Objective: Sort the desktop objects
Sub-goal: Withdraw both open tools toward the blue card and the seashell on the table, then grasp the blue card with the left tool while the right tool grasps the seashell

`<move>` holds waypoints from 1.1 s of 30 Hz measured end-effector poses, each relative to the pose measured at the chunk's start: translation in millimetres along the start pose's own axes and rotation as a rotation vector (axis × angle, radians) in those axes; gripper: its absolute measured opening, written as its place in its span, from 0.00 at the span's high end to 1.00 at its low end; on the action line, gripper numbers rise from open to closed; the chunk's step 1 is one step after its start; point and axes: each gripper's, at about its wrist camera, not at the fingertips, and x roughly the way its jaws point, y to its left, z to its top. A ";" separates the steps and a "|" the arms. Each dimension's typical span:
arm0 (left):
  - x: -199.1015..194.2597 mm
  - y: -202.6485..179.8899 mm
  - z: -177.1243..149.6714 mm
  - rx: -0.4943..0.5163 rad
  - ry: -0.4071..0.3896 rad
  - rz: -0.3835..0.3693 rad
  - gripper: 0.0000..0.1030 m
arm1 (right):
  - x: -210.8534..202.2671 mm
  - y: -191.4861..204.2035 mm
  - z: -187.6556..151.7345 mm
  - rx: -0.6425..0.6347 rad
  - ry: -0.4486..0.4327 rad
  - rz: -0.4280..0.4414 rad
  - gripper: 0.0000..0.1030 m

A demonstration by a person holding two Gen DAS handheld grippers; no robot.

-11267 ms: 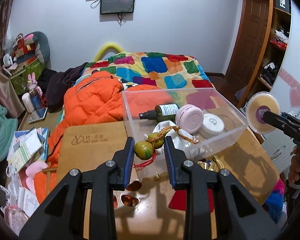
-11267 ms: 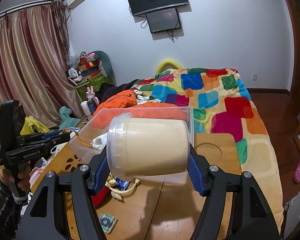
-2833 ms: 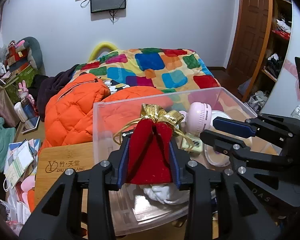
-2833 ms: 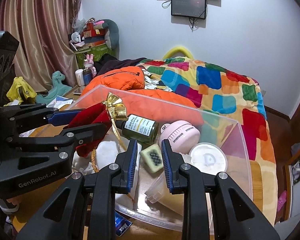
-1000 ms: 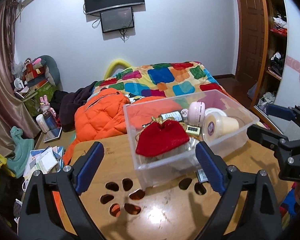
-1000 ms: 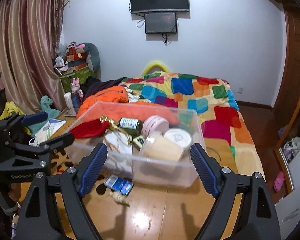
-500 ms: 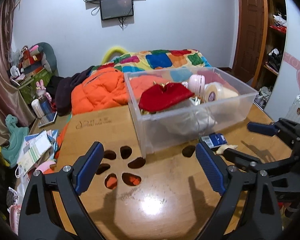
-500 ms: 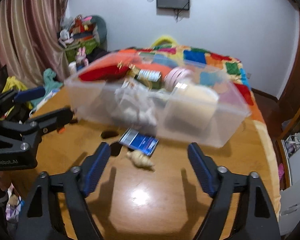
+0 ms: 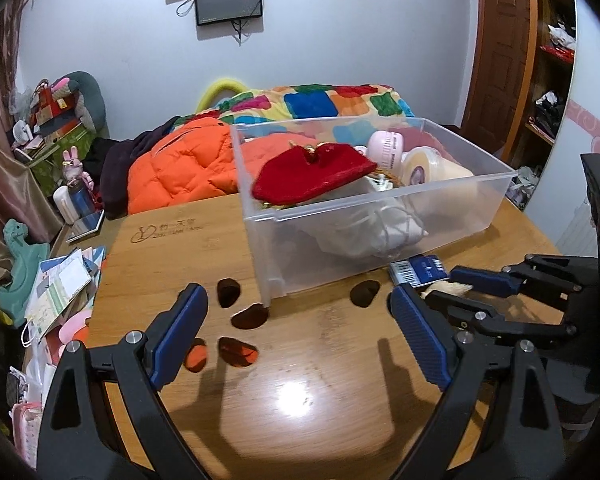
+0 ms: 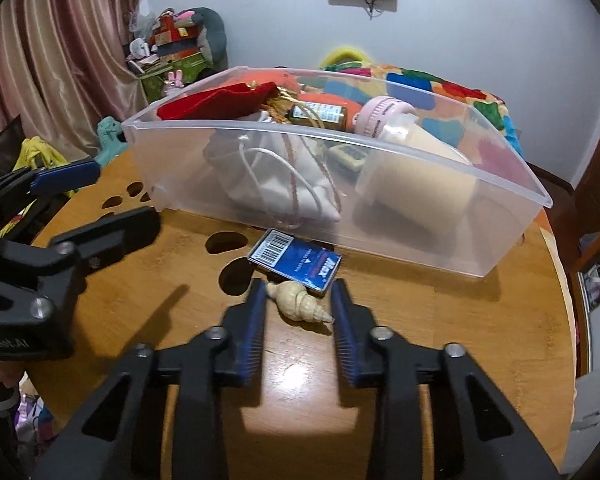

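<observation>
My right gripper (image 10: 298, 306) is closing around the shell (image 10: 299, 302), which lies between its fingers, just short of the blue card (image 10: 296, 261). The pointed, tapering shell may squirt sideways or pivot. My left gripper (image 9: 298, 334) stands spread, empty.

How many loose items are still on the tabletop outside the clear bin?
2. A cream seashell lies between the closing right gripper pads. A blue box lies flat just beyond it, against the bin's front wall. Anything behind the bin is hidden.
</observation>
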 end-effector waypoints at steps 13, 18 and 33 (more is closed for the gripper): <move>29.6 -53.6 11.4 0.059 0.085 0.004 0.09 | -29.1 -52.2 -9.7 0.101 -0.066 0.049 0.85; 46.0 -71.5 17.4 0.040 0.137 0.017 0.09 | -38.0 -71.9 -9.4 0.123 -0.094 0.055 0.85; 65.9 -93.5 17.4 0.027 0.197 0.088 0.15 | -44.5 -92.7 -8.7 0.131 -0.151 0.131 0.85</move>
